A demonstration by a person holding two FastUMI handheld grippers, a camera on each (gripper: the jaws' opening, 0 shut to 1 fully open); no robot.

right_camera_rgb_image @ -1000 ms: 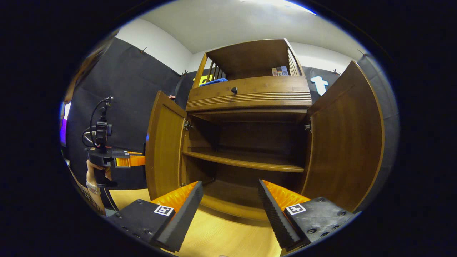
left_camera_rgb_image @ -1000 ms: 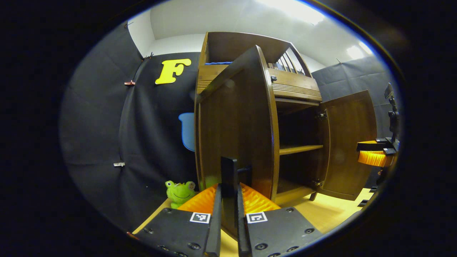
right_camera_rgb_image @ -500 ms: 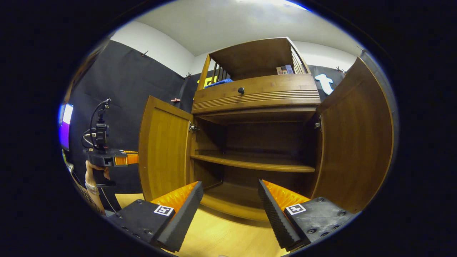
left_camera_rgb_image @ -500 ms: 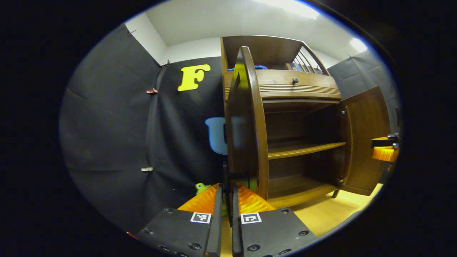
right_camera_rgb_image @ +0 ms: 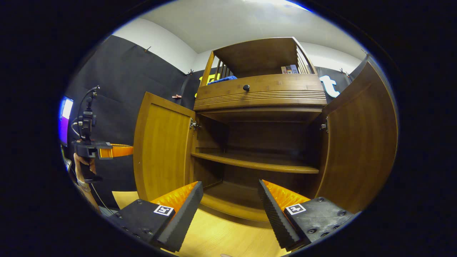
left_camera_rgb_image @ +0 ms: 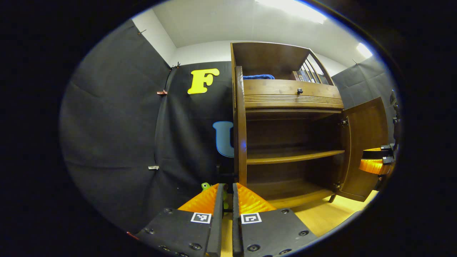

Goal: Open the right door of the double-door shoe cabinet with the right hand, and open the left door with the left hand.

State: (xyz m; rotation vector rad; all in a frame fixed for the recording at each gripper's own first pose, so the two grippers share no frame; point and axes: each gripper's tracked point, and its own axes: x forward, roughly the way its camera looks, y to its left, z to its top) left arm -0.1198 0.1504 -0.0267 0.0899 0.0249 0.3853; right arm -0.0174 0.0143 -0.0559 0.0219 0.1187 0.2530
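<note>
a: how are the doors seen?
b: the left door and right door are swung wide

a: and the grippers?
b: the left gripper is nearly closed at the left door's edge; whether anything is pinched can't be told. the right gripper is held apart

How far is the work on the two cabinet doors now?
Done: the right door and the left door both stand wide open. In hand: the left gripper, jaws nearly closed, at the left door's edge. The right gripper is open and free. Left: letting go.

Both views low, facing cabinet
</note>
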